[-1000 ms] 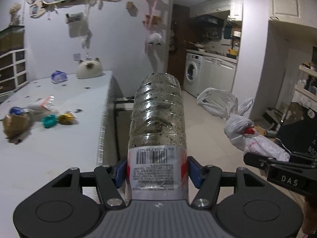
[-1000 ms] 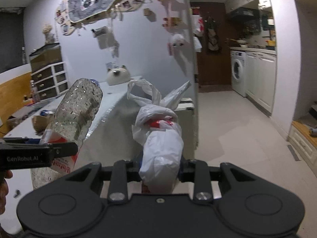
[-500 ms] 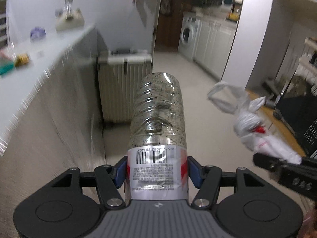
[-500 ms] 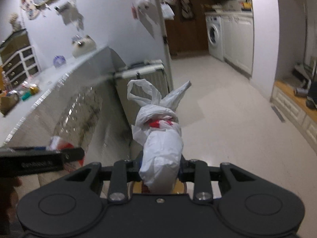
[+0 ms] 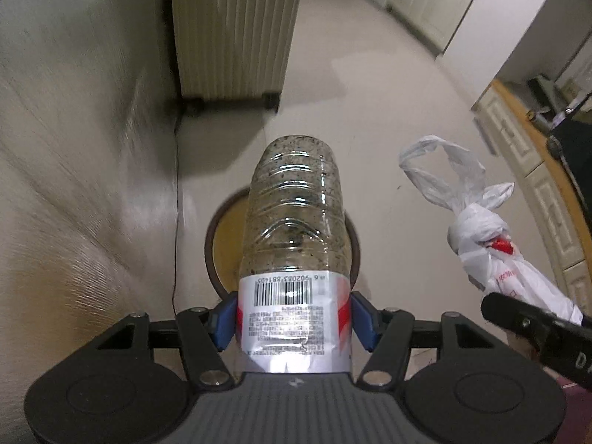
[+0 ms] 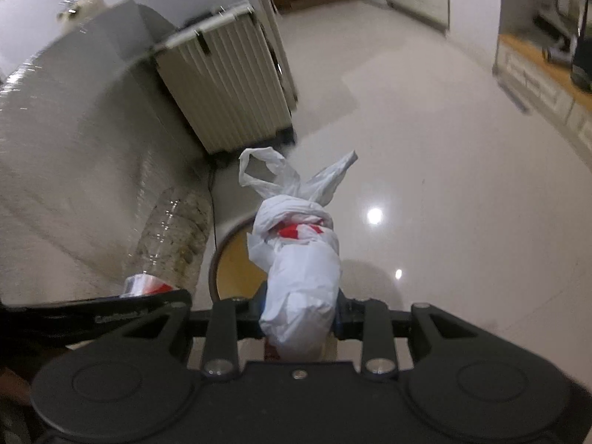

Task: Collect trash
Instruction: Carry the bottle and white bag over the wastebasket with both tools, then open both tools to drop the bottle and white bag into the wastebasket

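Clear ribbed plastic bottle (image 5: 296, 218), speckled w/ dark grime inside, white/red barcode label, is pinched at the label by the left gripper (image 5: 294, 318); blue pads pressed on both sides. Bottle base points fwd/down, directly above the round dark-rimmed bin w/ yellowish inside (image 5: 225, 248) on the floor. Landmark = that bin.

White knotted plastic bag w/ red print showing (image 6: 301, 270) is squeezed between the right gripper (image 6: 299, 312) fingers, knot and loose handles sticking out fwd. Bag hangs above the bin's right side in right-wrist view; bin rim (image 6: 216, 255) peeks out left of the bag. In left-wrist view same bag (image 5: 477, 229) is right of the bin, right gripper's black finger under it.

Bottle seen from right wrist (image 6: 172, 236) is just left of the bin, blurred.

Beyond the bin: cream ribbed suitcase on black wheels (image 5: 233, 33), upright. Left of the bin: grey counter side panel (image 5: 74, 148), thin black cable (image 5: 175, 199) running down along it. Glossy pale tile floor (image 6: 425, 148) all round.
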`<state>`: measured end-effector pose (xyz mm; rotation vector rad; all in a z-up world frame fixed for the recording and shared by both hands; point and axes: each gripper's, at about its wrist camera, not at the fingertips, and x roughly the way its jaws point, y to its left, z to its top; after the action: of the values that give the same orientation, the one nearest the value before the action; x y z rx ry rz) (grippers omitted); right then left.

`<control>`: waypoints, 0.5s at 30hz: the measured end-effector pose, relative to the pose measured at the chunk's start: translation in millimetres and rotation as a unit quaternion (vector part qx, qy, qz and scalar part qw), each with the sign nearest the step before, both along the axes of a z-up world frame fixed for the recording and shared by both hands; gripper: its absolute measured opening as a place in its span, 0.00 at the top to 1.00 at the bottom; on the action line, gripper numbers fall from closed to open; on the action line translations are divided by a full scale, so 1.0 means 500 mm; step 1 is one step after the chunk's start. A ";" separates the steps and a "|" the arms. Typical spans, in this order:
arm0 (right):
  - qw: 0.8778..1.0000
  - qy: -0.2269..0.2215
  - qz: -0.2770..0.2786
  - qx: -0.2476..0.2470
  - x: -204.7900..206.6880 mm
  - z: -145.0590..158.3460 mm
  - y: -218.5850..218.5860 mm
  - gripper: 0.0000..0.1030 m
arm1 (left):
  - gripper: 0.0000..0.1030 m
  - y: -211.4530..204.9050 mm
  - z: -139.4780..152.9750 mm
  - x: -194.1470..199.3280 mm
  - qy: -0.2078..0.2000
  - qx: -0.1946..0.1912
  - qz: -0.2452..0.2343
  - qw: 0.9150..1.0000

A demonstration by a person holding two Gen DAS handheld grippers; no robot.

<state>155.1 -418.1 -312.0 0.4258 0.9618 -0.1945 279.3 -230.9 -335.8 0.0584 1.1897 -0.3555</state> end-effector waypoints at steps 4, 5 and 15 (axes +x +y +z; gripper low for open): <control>0.999 0.025 -0.012 0.025 0.047 -0.066 -0.016 0.69 | 0.39 -0.020 -0.084 0.056 0.038 0.007 0.003 0.999; 0.999 0.033 -0.014 0.034 0.061 -0.085 -0.021 0.69 | 0.39 -0.024 -0.106 0.070 0.051 0.007 0.004 0.999; 0.994 0.081 -0.016 0.065 0.198 -0.223 -0.021 0.69 | 0.39 -0.052 -0.292 0.180 0.109 0.013 0.018 0.994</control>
<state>254.0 -428.6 -423.6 0.5526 1.1318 -0.1983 369.4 -257.0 -481.7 0.0211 1.4092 -0.3194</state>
